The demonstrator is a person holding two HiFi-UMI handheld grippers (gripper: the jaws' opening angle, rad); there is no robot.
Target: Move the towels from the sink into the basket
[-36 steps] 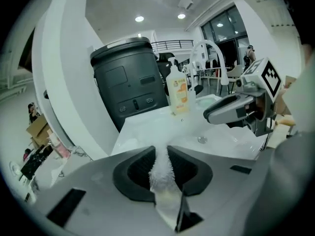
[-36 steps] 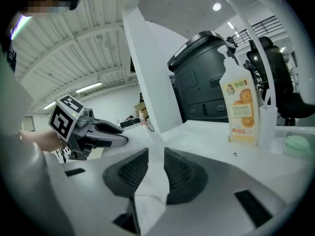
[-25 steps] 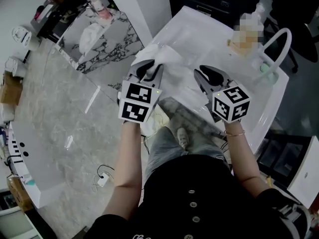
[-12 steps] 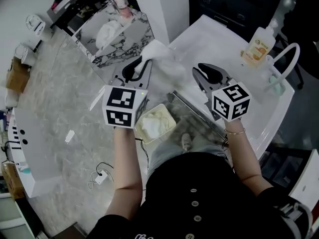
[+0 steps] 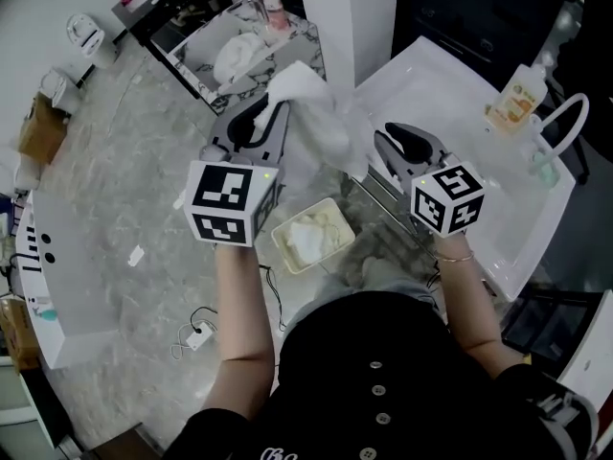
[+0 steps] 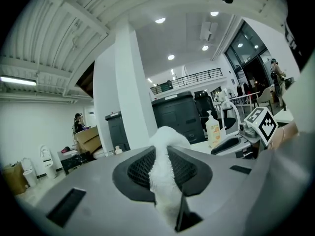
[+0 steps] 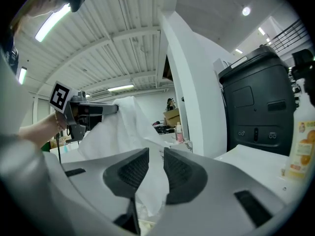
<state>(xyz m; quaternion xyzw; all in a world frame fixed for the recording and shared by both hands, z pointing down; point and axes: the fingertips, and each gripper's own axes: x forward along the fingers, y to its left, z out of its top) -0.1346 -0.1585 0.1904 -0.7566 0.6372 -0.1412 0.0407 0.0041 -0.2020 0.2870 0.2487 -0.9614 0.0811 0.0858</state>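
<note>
White towel (image 5: 311, 115) hangs pinched in the left gripper (image 5: 267, 117), mid-carry, the right gripper (image 5: 397, 140) seemingly slightly parted and empty; next it must swing over the basket (image 5: 280, 245) and drop.

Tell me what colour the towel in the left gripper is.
White. The towel shows best in the head view.

No legible text. Soap bottle (image 5: 518, 99) label: orange graphic, print too small. Marker cubes (image 5: 227, 201) on left tool (image 5: 259, 127), right tool (image 5: 410, 144): black-white square codes, no letters. Black shirt (image 5: 335, 362) print cut off.
</note>
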